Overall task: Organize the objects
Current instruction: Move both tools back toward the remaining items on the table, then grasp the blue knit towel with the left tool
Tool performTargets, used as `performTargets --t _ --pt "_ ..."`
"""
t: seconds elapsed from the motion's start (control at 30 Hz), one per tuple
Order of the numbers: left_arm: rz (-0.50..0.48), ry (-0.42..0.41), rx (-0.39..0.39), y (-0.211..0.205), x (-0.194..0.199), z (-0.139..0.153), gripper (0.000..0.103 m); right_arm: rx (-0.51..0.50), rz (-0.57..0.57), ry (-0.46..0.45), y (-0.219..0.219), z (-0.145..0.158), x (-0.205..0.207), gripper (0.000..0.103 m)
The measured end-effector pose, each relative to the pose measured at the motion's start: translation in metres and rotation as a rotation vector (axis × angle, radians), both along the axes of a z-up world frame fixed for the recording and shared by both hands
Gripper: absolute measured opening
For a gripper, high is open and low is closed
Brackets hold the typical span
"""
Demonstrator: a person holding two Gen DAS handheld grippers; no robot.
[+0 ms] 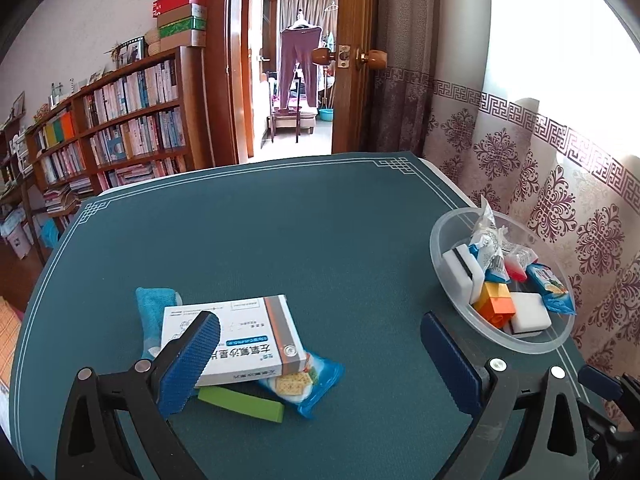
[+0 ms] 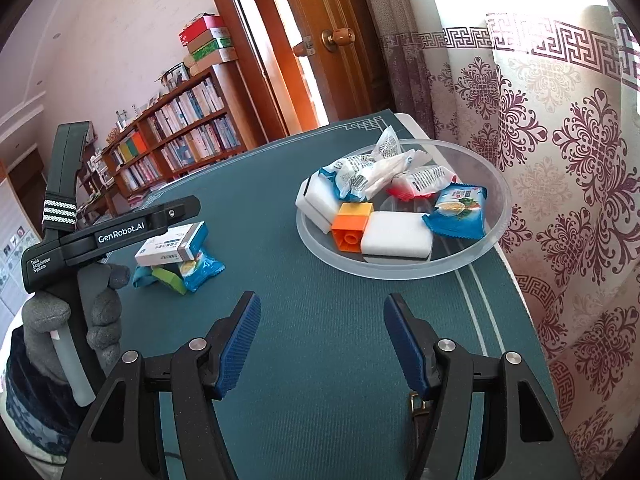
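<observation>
1. Left gripper (image 1: 320,364): jaws spread wide, nothing between them, hanging over the green table mat (image 1: 300,240). Right gripper (image 2: 320,344): about half open, also empty, at the bottom centre of its own view.
2. Still to sort: a small pile at the lower left of the left wrist view. The white medicine box (image 1: 236,338) lies tilted on top of a green block (image 1: 242,402) and a blue cracker packet (image 1: 304,386), with a teal cloth (image 1: 154,316) behind it.
3. The clear bowl (image 1: 440,248) at the right edge of that view is already crowded: orange brick (image 1: 496,304), white sponges, snack packets.
4. Risk: the box is perched, not flat. A pad that nudges one edge could slide it off and scatter the pile.
5. Risk: a wide grab may pinch the box plus the packet or cloth underneath.
6. Risk: the bowl sits near the table edge beside the curtain. A hard drop could shove it, or the box may ride up on the heap and tip out.
7. Risk: both grippers are close together. They could clash on a crossing path.
</observation>
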State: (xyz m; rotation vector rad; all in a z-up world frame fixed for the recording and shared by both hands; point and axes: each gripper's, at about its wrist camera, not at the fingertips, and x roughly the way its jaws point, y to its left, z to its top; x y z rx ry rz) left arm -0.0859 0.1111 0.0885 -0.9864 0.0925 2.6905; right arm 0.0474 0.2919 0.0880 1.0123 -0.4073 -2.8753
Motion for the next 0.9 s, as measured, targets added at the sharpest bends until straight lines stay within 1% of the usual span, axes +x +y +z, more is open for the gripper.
performTargets --t 0.23,0.47,0.7,0.9 --pt "0.097 -0.025 0.024 -0.050 0.001 -0.011 0.102 -0.004 0.025 -0.012 -0.019 -0.001 0.000 0.066" --pt "0.175 -0.055 0.047 -0.088 0.002 -0.024 0.102 -0.008 0.048 -0.033 -0.037 -0.005 -0.003 0.066" --pt "0.241 -0.078 0.081 -0.118 0.000 -0.031 0.102 0.001 0.073 -0.054 -0.055 -0.009 -0.008 0.066" --pt "0.263 -0.095 0.092 -0.132 -0.001 -0.038 0.102 0.007 0.093 -0.074 -0.069 -0.013 -0.013 0.066"
